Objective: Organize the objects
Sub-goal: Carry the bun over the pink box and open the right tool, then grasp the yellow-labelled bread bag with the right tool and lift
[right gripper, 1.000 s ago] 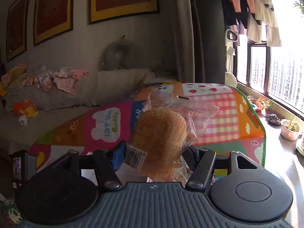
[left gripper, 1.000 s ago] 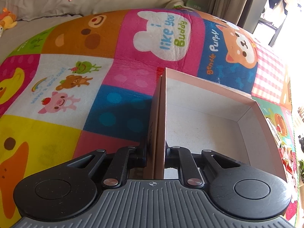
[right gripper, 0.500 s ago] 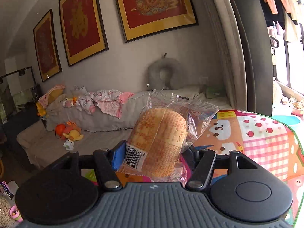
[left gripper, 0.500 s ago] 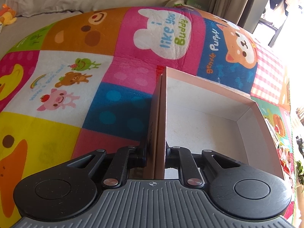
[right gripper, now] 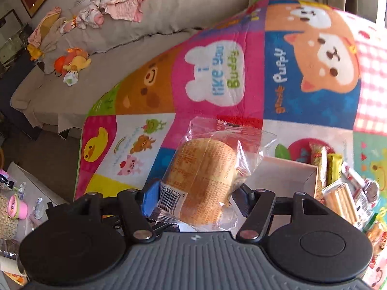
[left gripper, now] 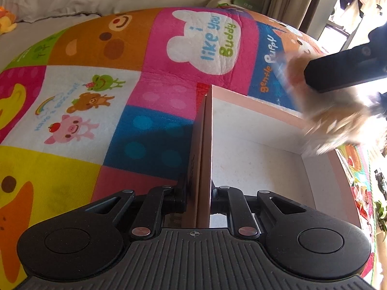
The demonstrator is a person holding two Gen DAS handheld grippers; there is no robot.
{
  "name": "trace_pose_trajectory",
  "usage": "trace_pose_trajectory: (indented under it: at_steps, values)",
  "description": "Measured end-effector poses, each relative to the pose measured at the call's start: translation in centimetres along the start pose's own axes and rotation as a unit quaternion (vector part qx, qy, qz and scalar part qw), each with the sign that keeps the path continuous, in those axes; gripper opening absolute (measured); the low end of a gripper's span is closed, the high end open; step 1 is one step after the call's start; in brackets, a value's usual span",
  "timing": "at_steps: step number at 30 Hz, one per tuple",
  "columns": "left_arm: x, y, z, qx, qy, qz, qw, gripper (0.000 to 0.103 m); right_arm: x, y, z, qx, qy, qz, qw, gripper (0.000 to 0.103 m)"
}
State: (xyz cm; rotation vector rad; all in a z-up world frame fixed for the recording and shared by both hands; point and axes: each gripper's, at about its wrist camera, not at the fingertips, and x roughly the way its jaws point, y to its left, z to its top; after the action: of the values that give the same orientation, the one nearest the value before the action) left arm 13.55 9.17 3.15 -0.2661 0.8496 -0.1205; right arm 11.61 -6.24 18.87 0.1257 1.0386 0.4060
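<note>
Sunlight from a window falls across a bright patchwork play mat [left gripper: 154, 72] printed with cartoon animals, spread beside a grey sofa [right gripper: 150, 24] strewn with pink clothes and soft toys. On the mat sits a shallow pink cardboard box [left gripper: 254, 159] with a pale, bare floor inside.

The left gripper [left gripper: 198, 200] is pinched almost closed on the box's near side wall, one finger outside and one inside. That looks like a steadying grip, keeping the light box from sliding while something goes into it.

The right gripper [right gripper: 196, 198] clamps a round golden cake sealed in a clear plastic wrapper with a barcode label [right gripper: 205, 178], its fingers set about half apart by the cake's width. The soft cake bulges between the pads, so the hold appears gentle enough not to crush it. In the left wrist view the cake [left gripper: 338, 120] shows as a blur over the box's far right corner, with the right gripper's dark finger [left gripper: 343, 70] above it. It seems to be on its way in, not yet resting on the floor of the box.

Just past the box's right edge lie more wrapped snacks [right gripper: 338, 181], sticks and bars, probably awaiting the same treatment.
</note>
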Motion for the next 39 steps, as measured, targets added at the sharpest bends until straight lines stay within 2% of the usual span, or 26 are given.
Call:
trace_pose_trajectory:
  at_steps: [3, 7, 11, 14, 20, 22, 24, 25, 27, 29, 32, 35, 38, 39]
  values:
    - [0.0, 0.0, 0.0, -0.005, 0.000, 0.000, 1.0000, 0.016, 0.2, -2.0, -0.8, -0.005, -0.013, 0.006, 1.000, 0.066]
    - [0.0, 0.1, 0.1, -0.013, -0.001, 0.001, 0.9999, 0.016, -1.9, -4.7, -3.8, -0.058, -0.072, -0.039, 0.995, 0.070]
    - [0.0, 0.3, 0.1, -0.027, -0.004, 0.002, 0.9996, 0.016, -4.1, -8.1, -9.3, -0.070, -0.072, -0.049, 0.994, 0.070]
    - [0.1, 0.4, 0.2, -0.040, -0.006, 0.005, 0.9992, 0.016, -5.5, -9.7, -13.5, -0.078, -0.074, -0.040, 0.993, 0.071]
    - [0.3, 0.2, 0.5, -0.052, -0.005, 0.014, 0.9985, 0.015, -4.9, -9.1, -19.2, -0.097, -0.062, -0.004, 0.993, 0.072]
    - [0.4, 0.2, 0.7, -0.052, -0.002, 0.015, 0.9985, 0.015, -4.0, -8.4, -20.1, -0.105, -0.065, -0.010, 0.992, 0.068]
    - [0.5, 0.2, 0.9, -0.052, 0.001, 0.015, 0.9985, 0.015, -2.9, -8.0, -20.1, -0.101, -0.076, -0.038, 0.991, 0.055]
    - [0.6, 0.1, 1.0, -0.050, 0.003, 0.014, 0.9986, 0.015, -2.5, -8.0, -19.8, -0.093, -0.083, -0.053, 0.991, 0.051]
    - [0.8, -0.1, 1.2, -0.046, 0.007, 0.014, 0.9988, 0.016, -2.0, -8.3, -19.1, -0.067, -0.097, -0.057, 0.991, 0.050]
    - [0.9, -0.7, 1.1, -0.038, 0.007, 0.020, 0.9991, 0.017, -1.7, -8.2, -18.9, -0.052, -0.119, -0.083, 0.988, 0.050]
    - [0.9, -1.0, 0.9, -0.032, 0.004, 0.023, 0.9992, 0.017, -2.7, -8.2, -19.8, -0.063, -0.150, -0.124, 0.979, 0.052]
    - [0.9, -0.8, 1.0, -0.036, 0.005, 0.019, 0.9992, 0.017, -4.6, -9.0, -21.2, -0.063, -0.168, -0.136, 0.974, 0.064]
    - [1.0, -0.9, 1.2, -0.032, 0.006, 0.020, 0.9993, 0.017, -4.9, -9.8, -22.0, -0.070, -0.167, -0.175, 0.968, 0.072]
    - [1.0, -0.9, 1.2, -0.031, 0.006, 0.021, 0.9993, 0.017, -4.6, -10.0, -22.0, -0.070, -0.160, -0.188, 0.966, 0.072]
